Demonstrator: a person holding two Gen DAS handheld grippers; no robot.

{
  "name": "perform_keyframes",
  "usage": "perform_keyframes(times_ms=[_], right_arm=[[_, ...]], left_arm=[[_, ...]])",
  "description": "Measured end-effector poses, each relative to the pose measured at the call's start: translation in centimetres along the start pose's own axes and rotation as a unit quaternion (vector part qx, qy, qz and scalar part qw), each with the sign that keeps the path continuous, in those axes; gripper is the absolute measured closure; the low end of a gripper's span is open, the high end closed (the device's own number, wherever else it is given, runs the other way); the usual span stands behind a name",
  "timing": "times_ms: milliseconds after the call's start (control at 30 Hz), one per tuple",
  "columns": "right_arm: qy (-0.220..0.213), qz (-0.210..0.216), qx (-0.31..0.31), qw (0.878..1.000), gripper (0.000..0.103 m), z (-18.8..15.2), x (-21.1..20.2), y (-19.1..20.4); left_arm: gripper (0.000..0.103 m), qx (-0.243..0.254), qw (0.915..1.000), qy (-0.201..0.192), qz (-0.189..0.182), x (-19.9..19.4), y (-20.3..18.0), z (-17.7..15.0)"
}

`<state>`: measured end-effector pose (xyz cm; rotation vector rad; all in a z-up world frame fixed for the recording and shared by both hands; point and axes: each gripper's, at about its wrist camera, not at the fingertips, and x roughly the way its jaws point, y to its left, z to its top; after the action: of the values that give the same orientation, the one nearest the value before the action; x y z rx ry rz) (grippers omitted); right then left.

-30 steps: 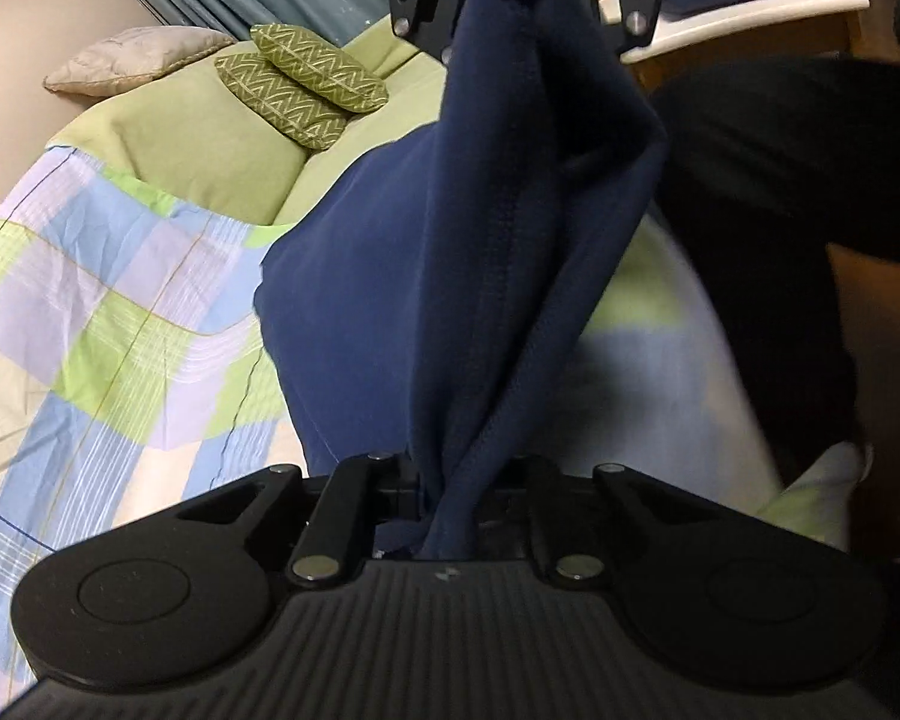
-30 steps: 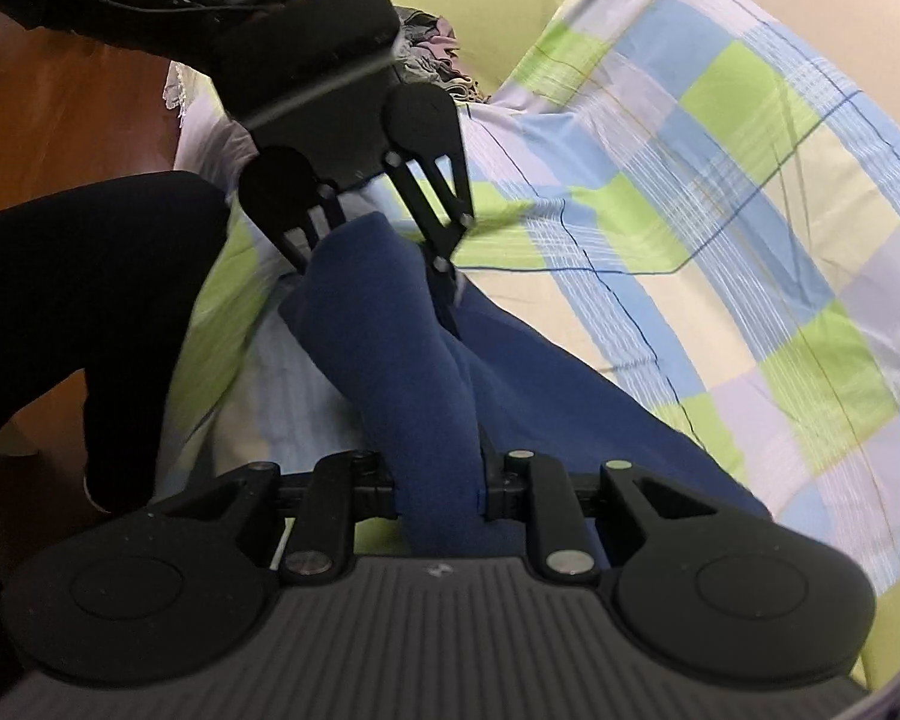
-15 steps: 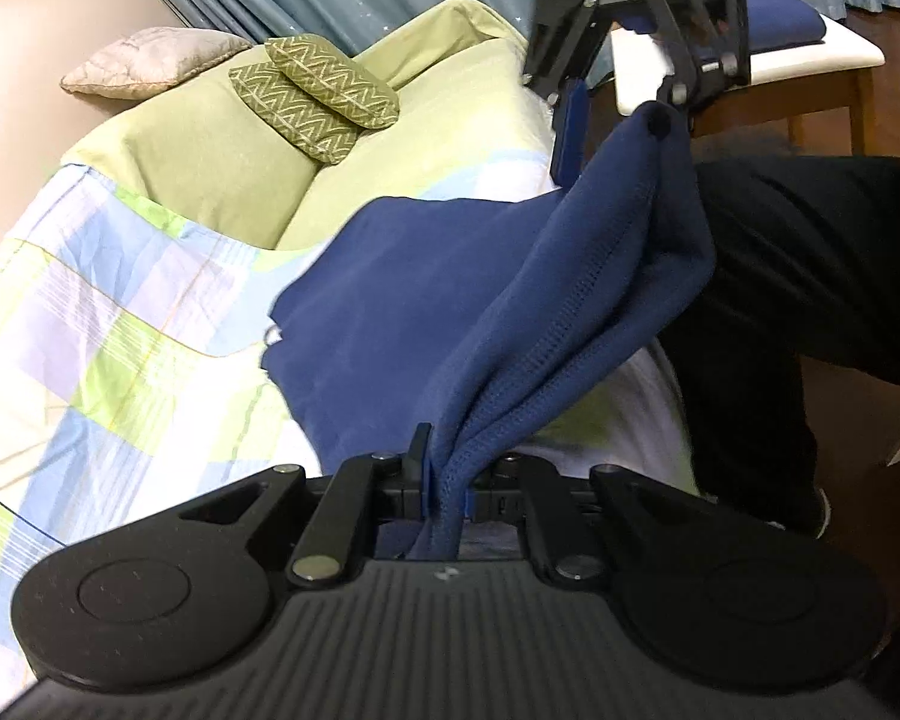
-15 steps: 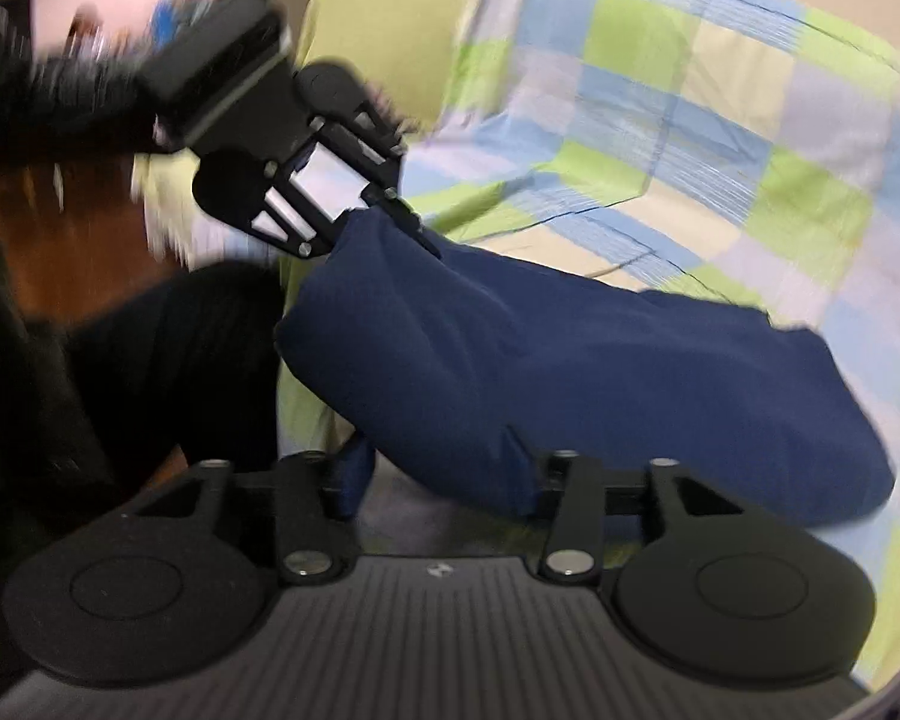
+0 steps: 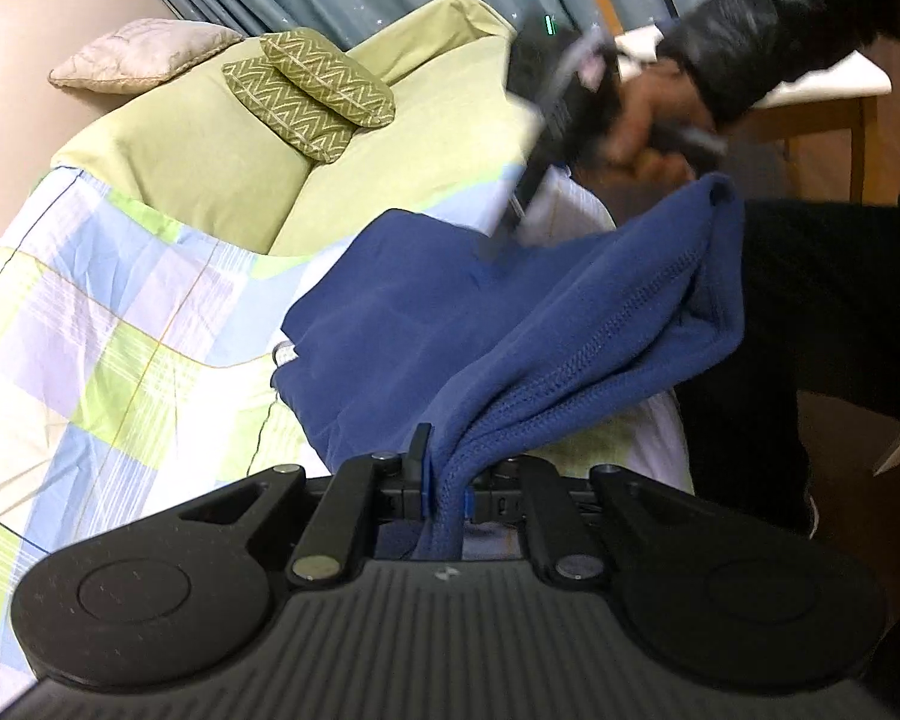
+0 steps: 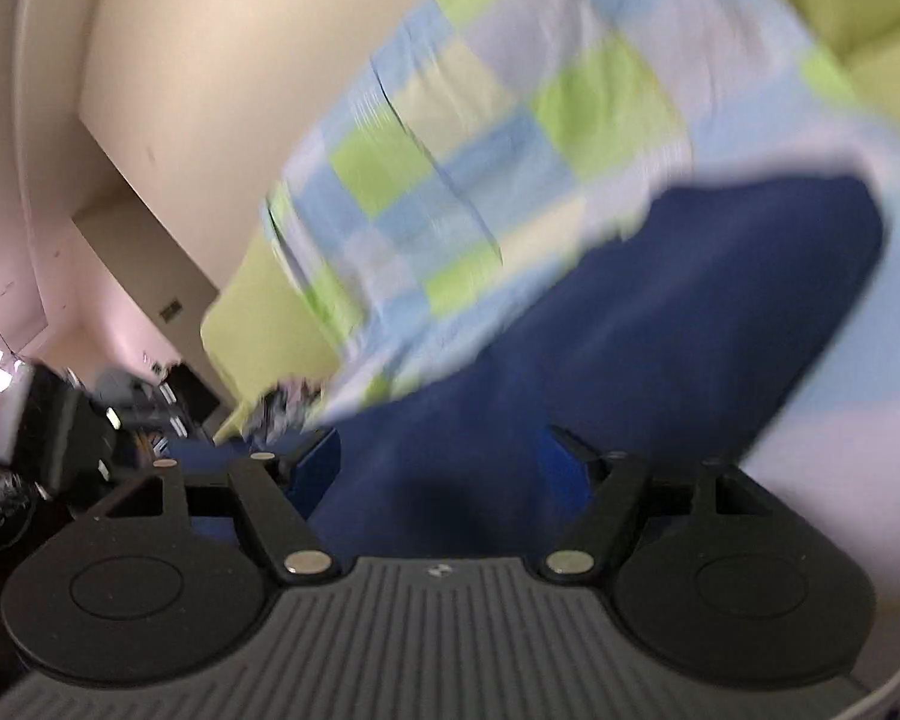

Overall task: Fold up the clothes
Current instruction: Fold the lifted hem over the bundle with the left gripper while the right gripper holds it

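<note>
One grip remains on the blue garment (image 5: 510,324): the left gripper (image 5: 444,480) stays clenched on a bunched hem at 6 o'clock. Right gripper (image 6: 444,456), jaws opening, has released its corner; cloth now sags onto the checked bedspread (image 5: 108,324), awaiting re-grasp.

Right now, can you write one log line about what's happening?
step: folding | left gripper: shut on blue garment | right gripper: fingers opening, letting go | garment: on checked bed cover
</note>
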<state>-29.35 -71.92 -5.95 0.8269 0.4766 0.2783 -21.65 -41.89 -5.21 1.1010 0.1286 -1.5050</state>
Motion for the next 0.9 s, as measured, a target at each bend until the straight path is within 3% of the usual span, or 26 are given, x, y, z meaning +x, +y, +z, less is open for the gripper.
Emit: perform_keyframes(times_ms=[67, 133, 233, 300, 400, 500, 633, 767, 900], right_arm=[[0.018, 0.0, 0.02, 1.0, 0.035, -0.6, 0.9, -1.2], [-0.001, -0.001, 0.032, 0.999, 0.035, -0.4, -0.1, -1.2], [-0.076, -0.023, 0.031, 0.996, 0.033, 0.2, -3.6, -0.5], [-0.127, -0.046, 0.029, 0.99, 0.026, -0.1, -6.4, -0.1], [-0.169, -0.073, 0.007, 0.983, 0.022, -0.6, -9.1, 0.7], [-0.164, -0.086, -0.045, 0.982, 0.009, -0.9, -10.0, 2.1], [-0.136, -0.085, -0.093, 0.983, 0.006, -0.3, -8.6, 3.8], [-0.132, -0.097, -0.062, 0.985, 0.007, 1.3, -5.5, 2.2], [-0.155, -0.122, 0.013, 0.98, 0.014, 2.3, -4.1, -0.6]], left_arm=[[0.094, 0.001, 1.0, -0.005, -0.002, 0.3, 1.0, 1.1], [0.094, 0.0, 1.0, -0.008, -0.002, 1.1, 3.3, 3.1], [0.094, -0.009, 0.9999, -0.006, -0.005, 2.4, 6.3, 5.3], [0.094, -0.018, 0.9997, 0.002, -0.016, 4.7, 9.8, 7.6], [0.093, -0.023, 0.9994, 0.008, -0.026, 7.2, 12.4, 9.2], [0.092, -0.029, 0.9985, 0.018, -0.042, 11.9, 15.2, 11.0], [0.087, -0.036, 0.9966, 0.028, -0.068, 18.6, 17.3, 12.2], [0.081, -0.063, 0.9925, 0.032, -0.1, 24.5, 18.4, 11.6], [0.073, -0.069, 0.9905, 0.041, -0.111, 28.5, 18.3, 10.9]])
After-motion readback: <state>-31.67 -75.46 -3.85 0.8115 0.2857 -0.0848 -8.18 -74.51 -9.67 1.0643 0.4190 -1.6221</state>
